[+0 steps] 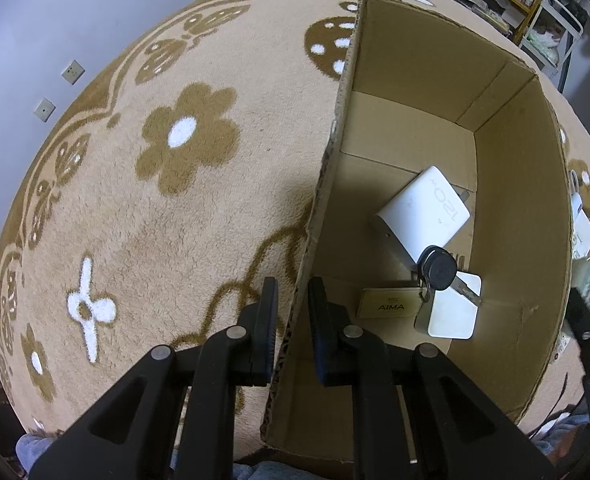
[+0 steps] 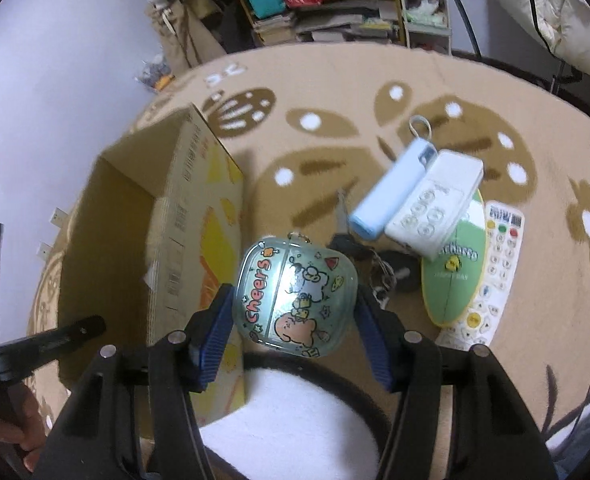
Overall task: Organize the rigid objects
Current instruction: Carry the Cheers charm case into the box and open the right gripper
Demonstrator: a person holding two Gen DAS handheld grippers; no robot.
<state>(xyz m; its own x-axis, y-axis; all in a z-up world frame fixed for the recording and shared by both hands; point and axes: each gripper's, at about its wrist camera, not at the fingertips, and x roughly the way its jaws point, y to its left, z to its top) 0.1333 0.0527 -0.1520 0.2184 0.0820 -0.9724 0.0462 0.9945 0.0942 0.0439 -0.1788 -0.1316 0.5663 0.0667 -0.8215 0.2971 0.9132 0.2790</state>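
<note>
Between right gripper [image 2: 293, 308] pads, translucent "Cheers" case [image 2: 295, 298] held clamped, just beside cardboard box [image 2: 163, 216], above carpet [image 2: 335, 92]; case's lower edge cut off by gripper body; beyond it blue power bank [image 2: 391, 196], white remote [image 2: 435, 204], green pouch [image 2: 455, 268], long remote [image 2: 495, 264] partly under pouch; dark key bunch [image 2: 359, 248] half hidden, blurred; left gripper [image 1: 293, 312] straddles box wall [image 1: 327, 184], pads not quite touching, jaws apart; inside box white charger [image 1: 423, 208], key with AIMA tag [image 1: 435, 276], white block [image 1: 453, 312] partly covered.
</note>
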